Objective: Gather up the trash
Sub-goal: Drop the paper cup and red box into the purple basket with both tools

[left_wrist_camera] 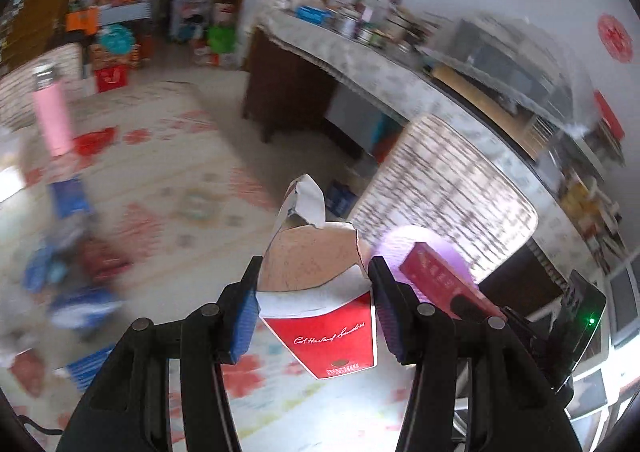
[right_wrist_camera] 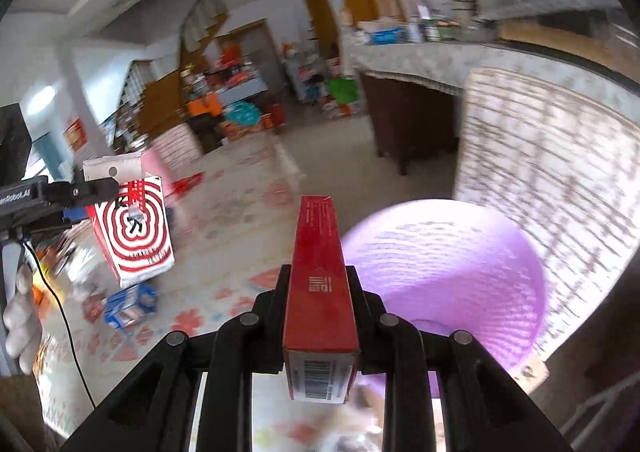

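Observation:
My left gripper (left_wrist_camera: 314,298) is shut on a torn red and white paper food carton (left_wrist_camera: 334,332), its blue pads pressing both sides. In the right wrist view the same carton (right_wrist_camera: 132,232) hangs at the left in the left gripper (right_wrist_camera: 86,190), held by a hand. My right gripper (right_wrist_camera: 318,306) is shut on a long narrow red box (right_wrist_camera: 320,284) that sticks out forward; the red box (left_wrist_camera: 440,280) also shows at the right of the left wrist view. A purple basket (right_wrist_camera: 448,272) stands just right of the red box, below it.
Loose wrappers and a blue packet (right_wrist_camera: 130,304) lie on the patterned floor mat (left_wrist_camera: 168,188). A pink bottle (left_wrist_camera: 52,112) stands at the left. A cluttered stone counter (left_wrist_camera: 360,56) and a woven-patterned panel (right_wrist_camera: 552,156) lie ahead and to the right. Boxes fill the far room.

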Demonstrator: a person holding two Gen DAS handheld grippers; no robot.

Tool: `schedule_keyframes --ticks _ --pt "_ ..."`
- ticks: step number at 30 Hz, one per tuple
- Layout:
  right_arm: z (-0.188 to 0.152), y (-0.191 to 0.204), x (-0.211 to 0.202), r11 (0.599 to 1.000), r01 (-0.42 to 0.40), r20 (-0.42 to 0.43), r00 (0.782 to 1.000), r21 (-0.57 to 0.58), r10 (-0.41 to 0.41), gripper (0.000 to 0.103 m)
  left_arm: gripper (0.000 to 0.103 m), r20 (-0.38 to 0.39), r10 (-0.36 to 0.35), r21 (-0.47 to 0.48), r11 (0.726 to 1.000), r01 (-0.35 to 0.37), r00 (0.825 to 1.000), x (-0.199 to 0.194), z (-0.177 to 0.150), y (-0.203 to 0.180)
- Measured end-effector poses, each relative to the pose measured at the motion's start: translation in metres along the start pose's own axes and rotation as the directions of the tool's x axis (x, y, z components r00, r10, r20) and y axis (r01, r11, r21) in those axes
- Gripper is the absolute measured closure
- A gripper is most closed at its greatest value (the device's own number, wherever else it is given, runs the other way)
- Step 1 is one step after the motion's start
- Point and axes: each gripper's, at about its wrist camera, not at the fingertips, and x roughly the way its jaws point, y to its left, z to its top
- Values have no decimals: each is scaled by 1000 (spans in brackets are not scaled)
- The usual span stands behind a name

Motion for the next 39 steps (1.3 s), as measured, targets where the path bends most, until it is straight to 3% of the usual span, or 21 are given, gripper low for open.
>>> schedule_keyframes --ticks 5,11,13,14,15,17,20,25,29,30,35,39 --pt "-1 -38 -5 997 63 -17 998 47 -62 77 52 -37 -52 59 997 54 998 50 10 -57" --pt "-4 -65 0 992 108 -45 993 67 -105 76 51 -78 -113 80 990 119 991 93 16 -88" --pt "-5 -67 3 990 123 -46 992 71 -120 76 43 -84 -106 89 990 114 991 99 16 -93" --pt "-5 -70 6 989 126 -50 991 80 -123 66 34 -85 -105 92 989 113 991 99 16 -94" --pt "-5 -71 9 988 123 -52 992 90 -119 50 30 -79 -98 98 990 106 992 97 14 -94" --pt "-5 -72 8 988 111 -38 993 107 -108 36 28 -58 -70 122 990 76 996 88 11 -94" --pt "-5 -65 8 990 100 -34 995 100 -97 35 24 -29 -37 137 990 40 999 70 4 -87" --pt "-6 -46 9 992 60 -33 998 109 -57 31 17 27 -13 100 995 11 1000 29 -16 -59" --pt "-9 -22 2 993 31 31 999 111 -35 6 17 45 27 63 998 -30 999 -4 -38 -27" --pt "-10 -15 0 994 19 40 999 106 -24 5 17 49 28 50 998 -31 998 -10 -43 -18" --pt "-21 33 13 995 -89 -59 994 52 92 5 17 58 88 -91 992 -83 994 -49 -73 56" --pt "-37 70 32 991 -133 -131 982 16 134 5 17 55 210 -247 950 -190 976 -82 -99 132"
